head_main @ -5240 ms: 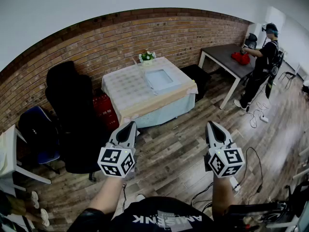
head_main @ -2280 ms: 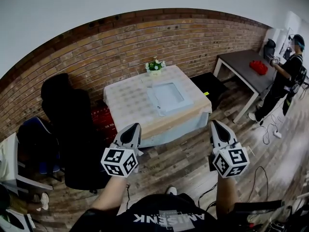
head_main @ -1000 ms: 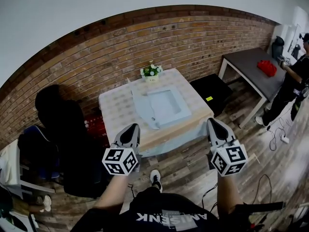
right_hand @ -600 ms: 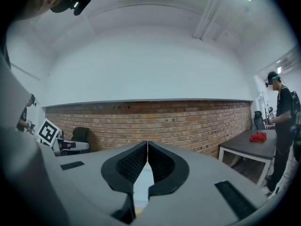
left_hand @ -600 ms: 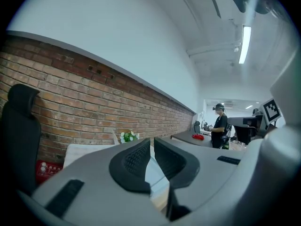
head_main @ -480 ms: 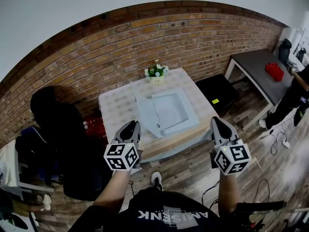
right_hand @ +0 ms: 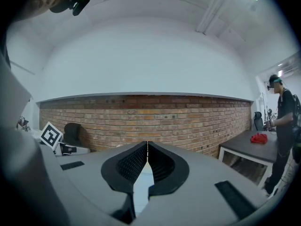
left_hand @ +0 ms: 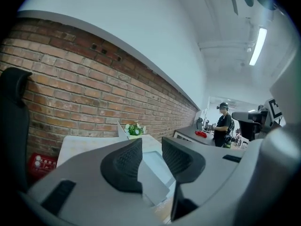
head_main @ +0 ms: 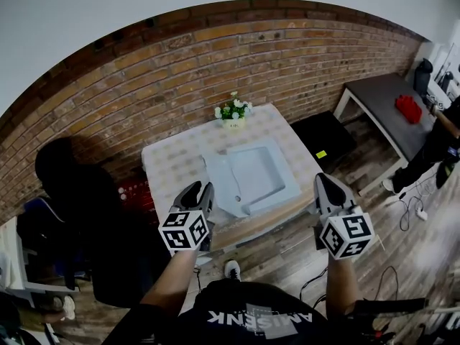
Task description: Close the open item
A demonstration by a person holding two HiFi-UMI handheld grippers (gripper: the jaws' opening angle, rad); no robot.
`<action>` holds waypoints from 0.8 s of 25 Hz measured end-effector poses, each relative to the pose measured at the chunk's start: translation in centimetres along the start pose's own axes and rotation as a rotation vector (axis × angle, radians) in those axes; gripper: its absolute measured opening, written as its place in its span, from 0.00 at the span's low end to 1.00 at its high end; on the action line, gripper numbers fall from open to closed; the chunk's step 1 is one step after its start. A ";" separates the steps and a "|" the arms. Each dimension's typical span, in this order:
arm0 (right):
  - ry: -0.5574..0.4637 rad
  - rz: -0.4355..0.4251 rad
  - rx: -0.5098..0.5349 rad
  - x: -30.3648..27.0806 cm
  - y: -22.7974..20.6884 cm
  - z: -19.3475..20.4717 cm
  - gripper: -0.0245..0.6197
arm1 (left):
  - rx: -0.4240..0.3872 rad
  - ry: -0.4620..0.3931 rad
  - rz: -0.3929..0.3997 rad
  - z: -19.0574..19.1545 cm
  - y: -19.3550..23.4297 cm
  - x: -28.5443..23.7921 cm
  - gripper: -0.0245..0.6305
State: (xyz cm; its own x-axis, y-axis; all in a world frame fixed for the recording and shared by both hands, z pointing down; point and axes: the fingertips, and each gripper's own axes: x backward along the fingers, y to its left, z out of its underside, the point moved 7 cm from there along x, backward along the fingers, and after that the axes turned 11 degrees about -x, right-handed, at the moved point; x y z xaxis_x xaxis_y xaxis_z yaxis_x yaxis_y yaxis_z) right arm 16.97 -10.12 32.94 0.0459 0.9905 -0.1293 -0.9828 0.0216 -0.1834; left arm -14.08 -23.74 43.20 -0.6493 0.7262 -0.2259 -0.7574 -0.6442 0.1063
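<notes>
A pale blue flat box (head_main: pixel 253 172) lies open on the cloth-covered table (head_main: pixel 169 165), one flap folded out to its left. Both grippers hang in front of the table's near edge, apart from the box. My left gripper (head_main: pixel 198 190) is at the table's front left corner; its jaws have just been opening and nothing is between them. In the left gripper view the gap of the left gripper (left_hand: pixel 151 157) frames the box (left_hand: pixel 154 167). My right gripper (head_main: pixel 321 182) is off the front right corner, shut and empty, as the right gripper view (right_hand: pixel 147 147) confirms.
A pot of white flowers (head_main: pixel 232 111) stands at the table's back edge by the brick wall. A black chair (head_main: pixel 75 192) and a red crate (head_main: pixel 133 189) are at the left. A black case (head_main: pixel 325 139), a dark table (head_main: pixel 377 95) and a person (head_main: pixel 447 131) are at the right.
The table and box have come closer and larger in the head view as both grippers moved toward them. The left gripper's jaws have spread apart; the right stays shut.
</notes>
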 end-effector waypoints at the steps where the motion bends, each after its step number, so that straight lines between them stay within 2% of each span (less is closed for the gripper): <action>1: 0.003 0.002 0.002 -0.6 0.1 0.0 0.10 | 0.010 0.006 0.000 0.1 0.6 -0.6 0.23; 9: 0.022 0.028 0.016 -4.5 0.8 -0.2 0.10 | 0.082 0.058 0.036 0.9 4.8 -5.4 0.23; 12: 0.032 0.026 0.021 -5.4 0.8 -0.2 0.10 | 0.119 0.078 0.067 1.3 5.0 -6.3 0.23; 14: 0.037 0.019 0.024 -6.2 0.6 -0.2 0.10 | 0.132 0.076 0.092 1.2 4.8 -6.3 0.26; 18: 0.044 -0.002 0.005 -8.2 -0.8 0.0 0.10 | 0.094 0.102 0.115 2.3 3.2 -4.7 0.36; 20: 0.054 -0.026 -0.003 -9.4 -1.4 0.2 0.10 | 0.057 0.121 0.116 3.6 1.6 -3.5 0.38</action>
State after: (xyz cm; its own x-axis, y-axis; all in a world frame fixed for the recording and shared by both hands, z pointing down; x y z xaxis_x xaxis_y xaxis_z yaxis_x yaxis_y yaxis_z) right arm 17.84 -19.44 34.55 0.0811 0.9809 -0.1767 -0.9806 0.0468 -0.1905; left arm -13.28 -26.46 47.64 -0.7222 0.6114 -0.3235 -0.6828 -0.7050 0.1920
